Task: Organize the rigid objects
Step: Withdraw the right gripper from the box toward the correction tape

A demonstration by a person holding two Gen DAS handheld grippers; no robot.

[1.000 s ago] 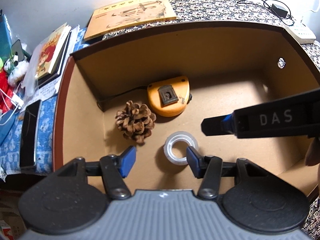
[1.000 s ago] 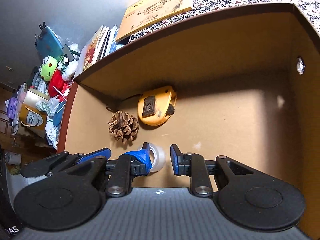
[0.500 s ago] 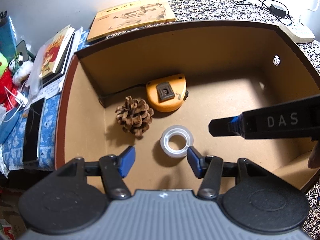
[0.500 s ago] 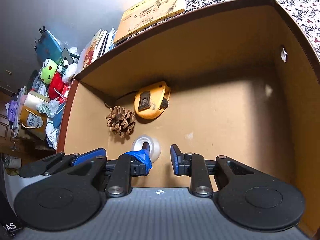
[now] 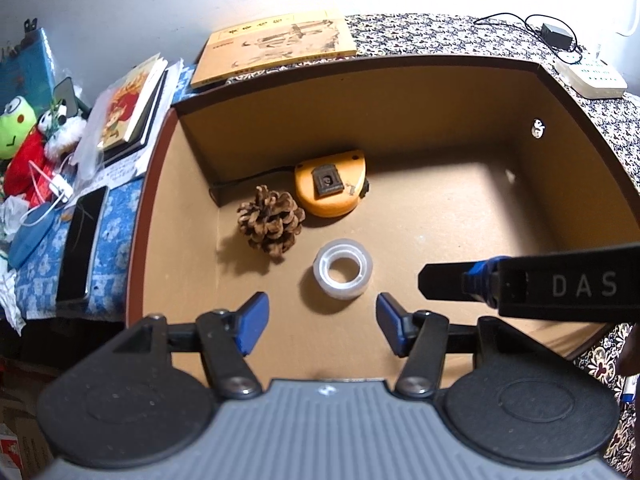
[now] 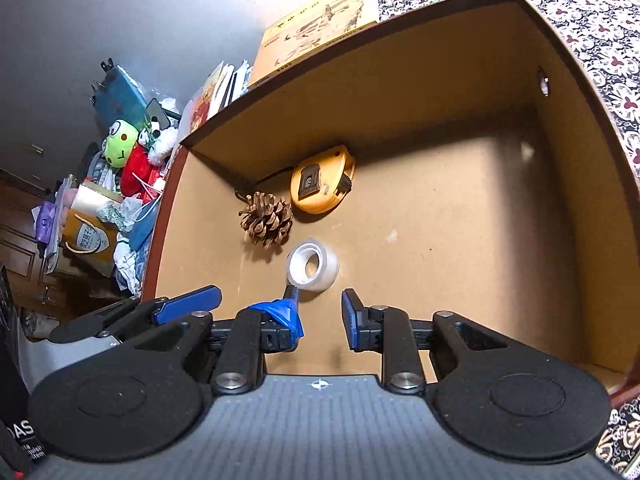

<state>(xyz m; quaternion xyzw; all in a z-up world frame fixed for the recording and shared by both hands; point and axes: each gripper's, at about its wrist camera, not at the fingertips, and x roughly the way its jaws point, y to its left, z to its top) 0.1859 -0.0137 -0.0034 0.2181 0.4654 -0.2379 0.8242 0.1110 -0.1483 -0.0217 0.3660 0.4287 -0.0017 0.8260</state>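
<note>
Hovering above an open brown fibreboard box (image 5: pixel 400 92), both handheld grippers are carrying nothing: the left gripper (image 5: pixel 322 322) is spreading its blue-padded fingers wide at the lower centre of its own view, while the right gripper (image 6: pixel 320 320) is showing a narrower gap at the bottom of its frame, with only bare box floor between the pads. Lying flat on that floor, just above the left gripper's fingers, a translucent roll of clear adhesive tape (image 5: pixel 343 269) is resting free of both tools; in the right wrist view the same roll is sitting just beyond the left-hand fingertip, slightly left of the gap. A dry brown pine cone (image 5: pixel 271 220) is sitting close by to the upper left, and a rounded orange plastic tape measure (image 5: pixel 331 189) is lying near the back wall, beside the cone. Outside the box, at the left edge of the left wrist frame, a black smartphone (image 5: pixel 82 248) is lying on blue floral cloth, with a stack of illustrated books (image 5: pixel 134 108) above it and a green plush frog (image 5: pixel 16 126) at the far left. Judging by this layout, three rigid items are already sitting inside and a placing step appears to be ending. Any next move would seem to call for lifting both tools clear of the box walls and finding another object, though no candidate is showing clearly.
</note>
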